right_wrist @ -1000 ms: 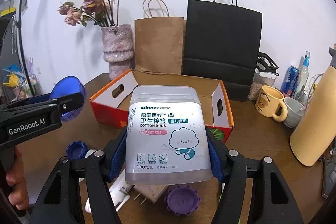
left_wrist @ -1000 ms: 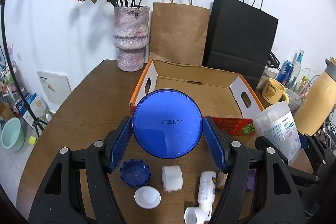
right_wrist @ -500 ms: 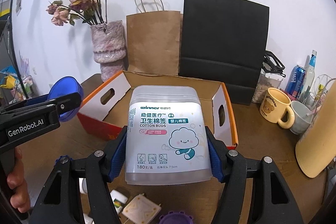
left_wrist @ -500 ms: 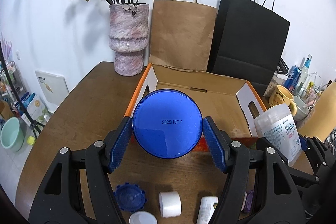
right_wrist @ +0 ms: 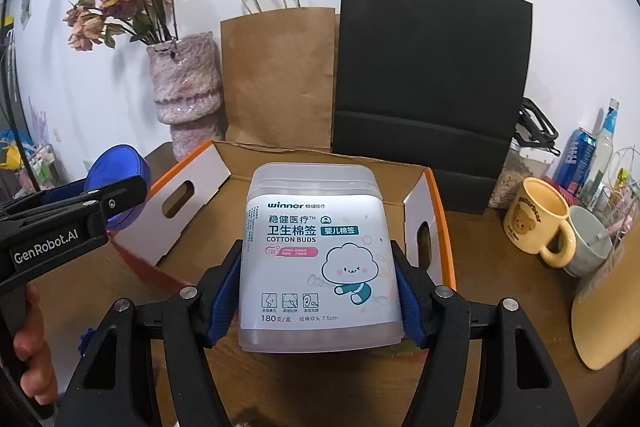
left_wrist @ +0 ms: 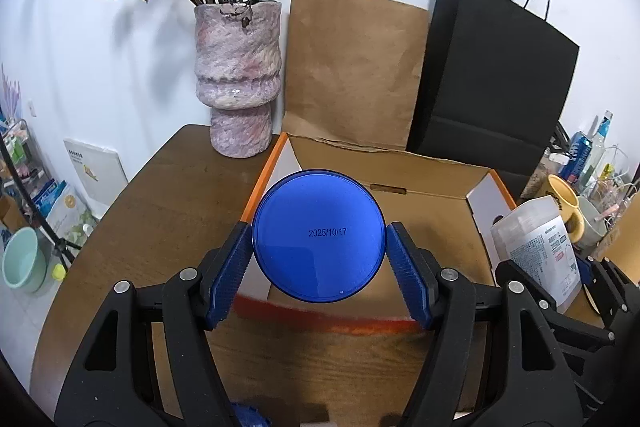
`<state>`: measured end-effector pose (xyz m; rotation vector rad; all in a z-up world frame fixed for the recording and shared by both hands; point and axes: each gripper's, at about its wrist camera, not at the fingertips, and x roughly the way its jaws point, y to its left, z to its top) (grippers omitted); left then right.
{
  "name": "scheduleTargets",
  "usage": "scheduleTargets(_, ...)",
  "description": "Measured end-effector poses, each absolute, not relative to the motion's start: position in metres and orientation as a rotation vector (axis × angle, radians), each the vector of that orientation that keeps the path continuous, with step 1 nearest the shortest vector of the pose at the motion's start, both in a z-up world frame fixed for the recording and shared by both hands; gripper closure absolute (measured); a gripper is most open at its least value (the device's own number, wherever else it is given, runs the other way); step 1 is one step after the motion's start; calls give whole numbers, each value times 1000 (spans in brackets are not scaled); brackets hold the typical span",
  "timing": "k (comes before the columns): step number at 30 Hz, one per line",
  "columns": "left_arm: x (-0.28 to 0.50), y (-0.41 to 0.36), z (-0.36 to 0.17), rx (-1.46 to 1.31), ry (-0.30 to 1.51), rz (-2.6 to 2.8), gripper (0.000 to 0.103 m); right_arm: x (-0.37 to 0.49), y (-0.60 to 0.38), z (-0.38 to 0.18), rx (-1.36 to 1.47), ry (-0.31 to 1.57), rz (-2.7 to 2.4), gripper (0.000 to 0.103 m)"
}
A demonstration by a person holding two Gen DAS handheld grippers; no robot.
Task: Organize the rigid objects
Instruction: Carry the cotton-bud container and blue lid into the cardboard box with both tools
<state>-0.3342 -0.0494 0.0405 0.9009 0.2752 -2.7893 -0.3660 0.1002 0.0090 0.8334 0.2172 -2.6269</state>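
My left gripper [left_wrist: 319, 263] is shut on a round blue container [left_wrist: 319, 235] with a date printed on its flat face, held over the front left of the open cardboard box [left_wrist: 420, 183]. My right gripper [right_wrist: 320, 283] is shut on a clear cotton bud box [right_wrist: 320, 251] with a cloud cartoon label, held above the front wall of the same cardboard box [right_wrist: 200, 183]. In the right wrist view the left gripper [right_wrist: 80, 223] and blue container [right_wrist: 120, 179] show at the left, with a person's hand [right_wrist: 32, 355] below. The cotton bud box [left_wrist: 536, 251] also shows at the right of the left wrist view.
Behind the box stand a pink vase [left_wrist: 238, 75] of dried roses, a brown paper bag [left_wrist: 352, 67] and a black paper bag [left_wrist: 492, 75]. At the right are a yellow mug [right_wrist: 536, 219], a grey cup [right_wrist: 588, 247], cans and bottles. A blue cap [left_wrist: 248, 417] lies on the wooden table [left_wrist: 160, 211].
Both grippers have moved forward toward the cardboard box with their objects still held. The small caps and bottles on the table have slipped out of view below.
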Motion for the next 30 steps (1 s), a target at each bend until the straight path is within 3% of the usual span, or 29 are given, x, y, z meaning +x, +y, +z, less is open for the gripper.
scheduleTargets(30, -402, -61, -3, 1035, 158, -2675, 39, -434, 92, -36, 987, 284, -2602, 32)
